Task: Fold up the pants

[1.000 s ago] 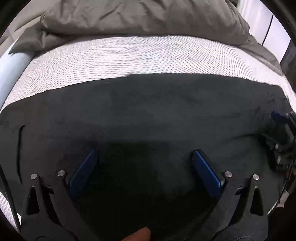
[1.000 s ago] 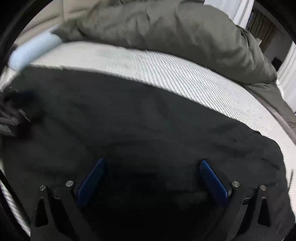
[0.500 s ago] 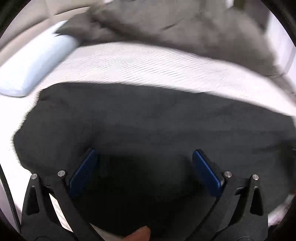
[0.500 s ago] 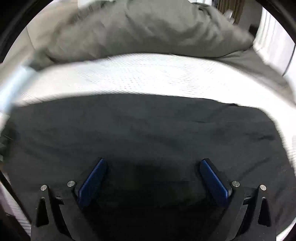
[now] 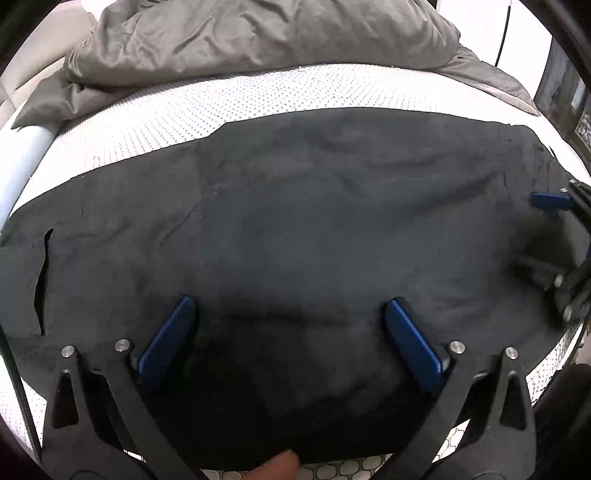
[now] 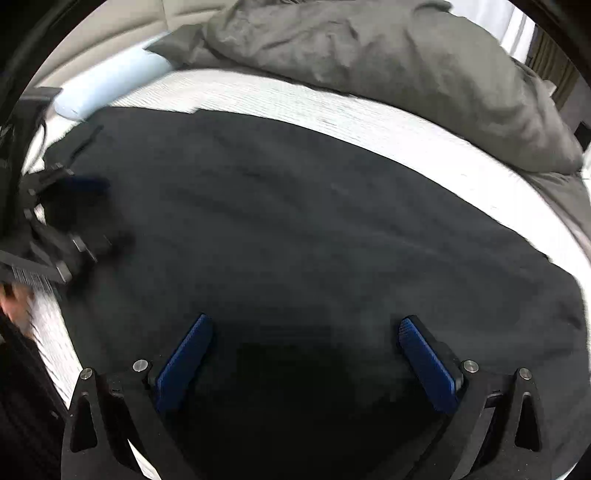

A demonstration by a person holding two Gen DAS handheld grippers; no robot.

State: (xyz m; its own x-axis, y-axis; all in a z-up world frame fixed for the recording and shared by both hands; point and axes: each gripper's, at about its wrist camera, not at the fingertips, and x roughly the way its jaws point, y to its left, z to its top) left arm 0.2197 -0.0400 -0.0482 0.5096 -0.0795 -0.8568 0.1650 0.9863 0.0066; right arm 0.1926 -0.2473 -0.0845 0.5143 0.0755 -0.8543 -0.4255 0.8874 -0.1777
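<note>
Black pants (image 5: 314, 221) lie spread flat across a white patterned mattress (image 5: 229, 99), filling most of both views (image 6: 314, 229). My left gripper (image 5: 290, 314) hovers open just above the near part of the cloth, blue pads wide apart with nothing between them. My right gripper (image 6: 304, 332) is likewise open over the pants, holding nothing. Each gripper shows in the other's view: the right one at the far right edge (image 5: 554, 236), the left one blurred at the far left (image 6: 62, 221). A fingertip (image 5: 275, 465) shows at the bottom of the left wrist view.
A rumpled grey duvet (image 5: 258, 33) is heaped along the far side of the bed (image 6: 388, 62). A pale blue bolster (image 6: 110, 81) lies at the back left, also seen as a sliver (image 5: 22, 158). The mattress edge runs just below the grippers.
Both views swung sideways and back over the last second. The pants lie much as before, and both grippers stay open above them.
</note>
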